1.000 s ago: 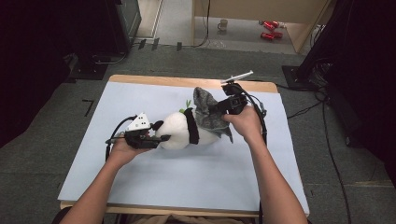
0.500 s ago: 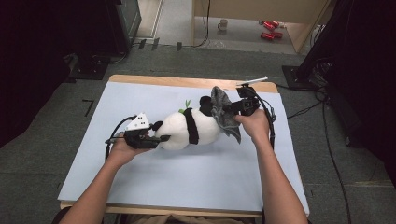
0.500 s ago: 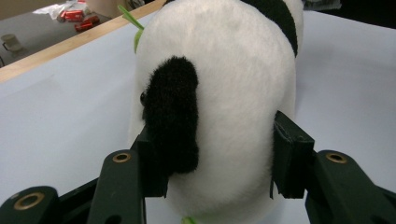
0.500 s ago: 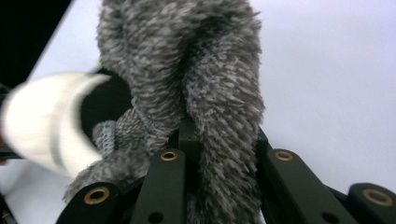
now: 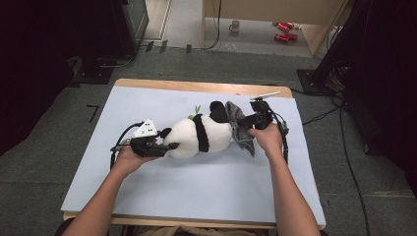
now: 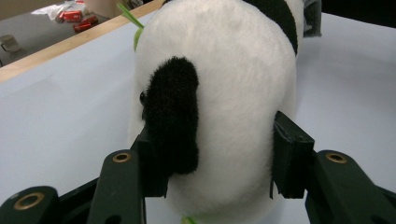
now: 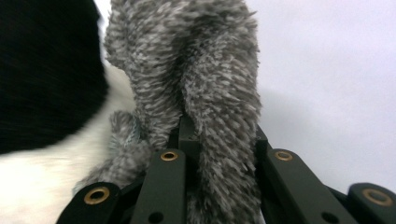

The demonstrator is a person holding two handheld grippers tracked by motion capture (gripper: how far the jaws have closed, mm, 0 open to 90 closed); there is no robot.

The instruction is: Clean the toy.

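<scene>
While a plush panda (image 5: pixel 199 137) lies on its side mid-table (image 5: pixel 147 196), the left gripper (image 5: pixel 156 147) clamps its white end and the right gripper (image 5: pixel 246 123) pinches a grey fuzzy cloth (image 5: pixel 241 129) against its black-and-white end.

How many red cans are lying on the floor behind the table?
2: two red cans lie side by side on the floor beyond the table's far right; more may be hidden.
</scene>
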